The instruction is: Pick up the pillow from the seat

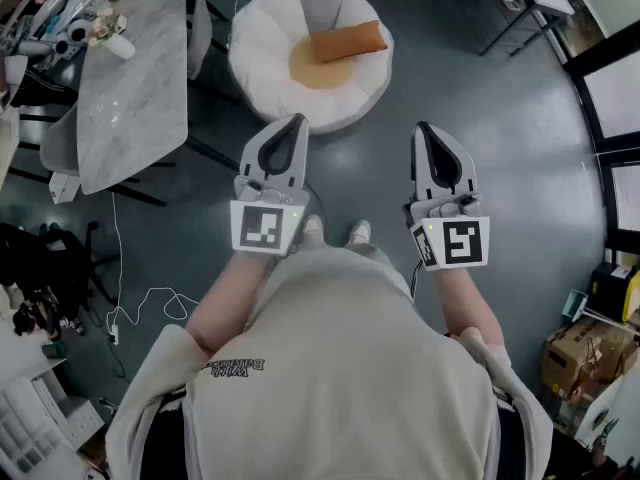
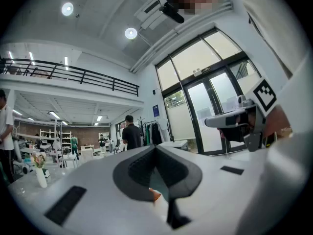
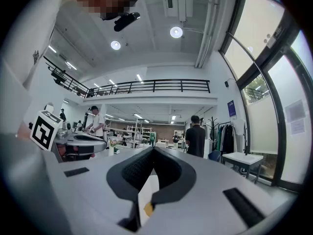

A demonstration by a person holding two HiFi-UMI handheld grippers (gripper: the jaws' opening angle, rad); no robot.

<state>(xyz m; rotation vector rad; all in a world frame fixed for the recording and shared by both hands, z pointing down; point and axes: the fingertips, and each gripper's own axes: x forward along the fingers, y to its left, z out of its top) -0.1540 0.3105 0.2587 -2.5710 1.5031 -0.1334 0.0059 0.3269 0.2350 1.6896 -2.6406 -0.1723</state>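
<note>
An orange pillow (image 1: pixel 345 41) lies on a round white cushioned seat (image 1: pixel 262 43) on the floor ahead of me. My left gripper (image 1: pixel 297 120) and right gripper (image 1: pixel 421 128) are held side by side at waist height, short of the seat and pointing toward it. Both are shut with nothing between their jaws. In the left gripper view the jaws meet at the tip of the left gripper (image 2: pixel 156 148), and the right gripper (image 2: pixel 234 120) shows off to the side. A sliver of orange pillow (image 2: pixel 154 195) shows through the gap below the shut jaws.
A marble-topped table (image 1: pixel 130 78) with a flower vase (image 1: pixel 108 36) stands at the left, dark chairs beside it. A white cable (image 1: pixel 150 298) trails on the floor. Cardboard boxes (image 1: pixel 580 353) sit at the lower right. People stand in the hall behind.
</note>
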